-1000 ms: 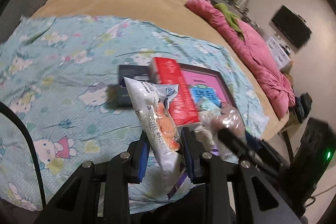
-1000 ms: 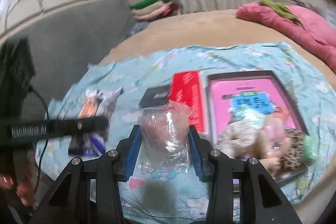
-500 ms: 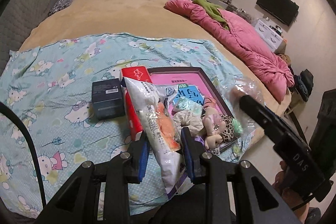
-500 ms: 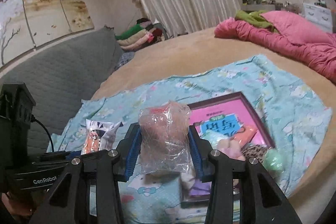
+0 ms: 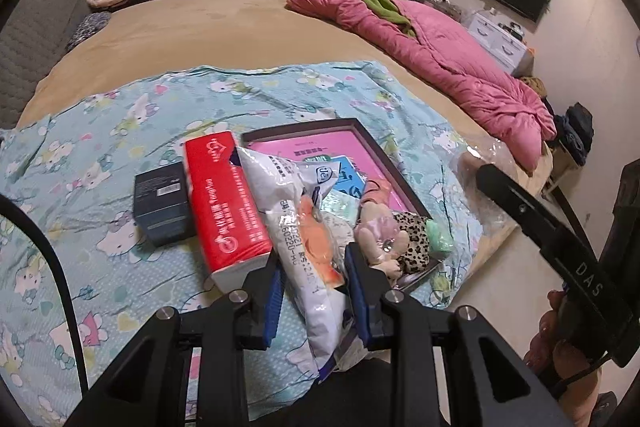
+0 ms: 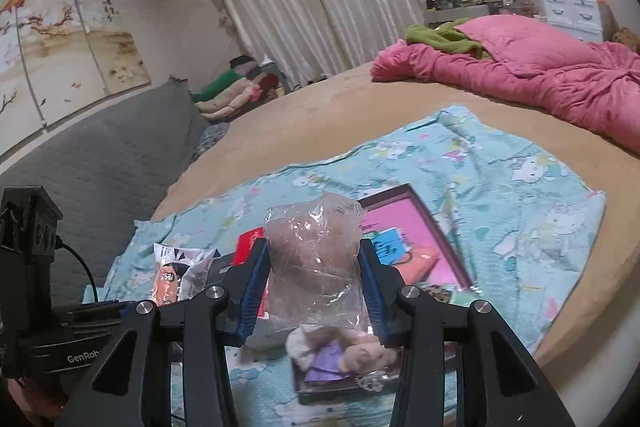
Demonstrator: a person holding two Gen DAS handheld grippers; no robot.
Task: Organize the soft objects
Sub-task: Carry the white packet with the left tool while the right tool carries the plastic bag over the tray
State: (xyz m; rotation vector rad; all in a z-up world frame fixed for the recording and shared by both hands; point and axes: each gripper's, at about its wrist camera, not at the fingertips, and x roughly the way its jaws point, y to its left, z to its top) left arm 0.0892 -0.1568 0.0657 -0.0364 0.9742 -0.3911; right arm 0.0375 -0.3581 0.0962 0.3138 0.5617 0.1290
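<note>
— Two grippers, two packets. What does the left gripper (image 5: 311, 281) hold, low in the centre of its own view?

— A white packet (image 5: 308, 247) with an orange item showing inside, clamped between the blue pads (image 5: 357, 291), jaws narrowed onto it. The packet stands up out of the jaws and leans toward the upper left of the frame, over the red box (image 5: 224, 203).

— And the right gripper (image 6: 314, 289)?

— Closed on a clear bag (image 6: 314, 259) with something pale pink inside, jaws set somewhat wider, low in the centre of the right view. The bag's crinkled top rises above the fingers.

— Where do the other soft things lie?

— In the tray (image 5: 404, 183), right of centre in the left view: a pink plush (image 5: 378, 233), a leopard-print piece (image 5: 416, 231) and a small green item (image 5: 438, 235) bunched at its near end, on a pink lining. The tray rests on the blue cartoon-print sheet (image 5: 100, 155) spread over the tan bed (image 5: 224, 23).

— What sits beside it?

— The red box touches the tray's left edge; a dark box (image 5: 162, 205) lies just left of that. A pink quilt (image 5: 444, 67) is heaped at the upper right.

— Does either view show the other gripper?

— Yes. The right one crosses the right edge of the left view, a hand (image 5: 560, 347) on it.
</note>
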